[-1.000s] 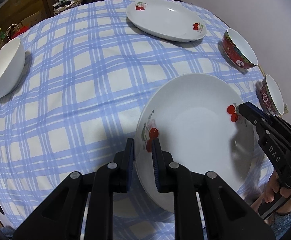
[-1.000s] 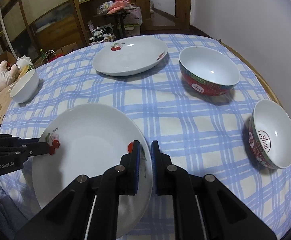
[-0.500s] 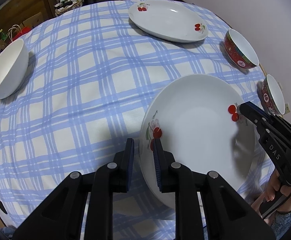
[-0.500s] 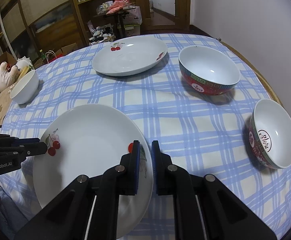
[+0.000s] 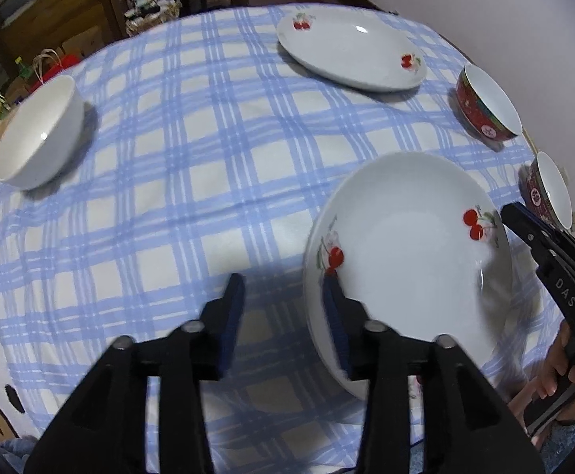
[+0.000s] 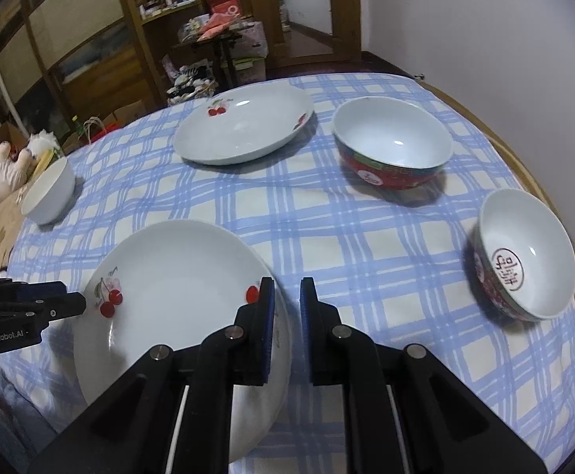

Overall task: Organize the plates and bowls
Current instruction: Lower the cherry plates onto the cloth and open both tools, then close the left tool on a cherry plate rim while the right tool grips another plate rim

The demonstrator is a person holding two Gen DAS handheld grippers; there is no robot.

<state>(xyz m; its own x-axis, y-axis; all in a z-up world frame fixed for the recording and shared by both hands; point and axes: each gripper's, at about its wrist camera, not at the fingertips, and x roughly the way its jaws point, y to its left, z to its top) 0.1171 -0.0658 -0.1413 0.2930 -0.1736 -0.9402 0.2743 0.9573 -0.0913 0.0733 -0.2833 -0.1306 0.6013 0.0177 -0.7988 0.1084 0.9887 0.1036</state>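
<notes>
Left wrist view: round table under a blue-and-white checked cloth. On it the near cherry plate sits at the front edge, between both tools. Left gripper has its jaws spread wide, the plate rim standing between them, inner pad near the rim but not pinching it. Right gripper is set narrow around the opposite rim; the gap looks slightly loose, so I can't tell whether it actually clamps.

Step in hand, my read: take or release this plate, then stack it on the far cherry plate.
- Seat both rims deep in the pads before lifting; glazed ware slips.
- Close both sides together and keep the plate level.
- Plate overhangs the table edge, so don't push it outward.

Bowls: large red bowl, small red bowl tilted near the right edge, white bowl well apart on the left.

Writing: "GenRobot.AI" on the left tool, "DAS" on the right; a red seal character inside the small bowl, not legible to me.
</notes>
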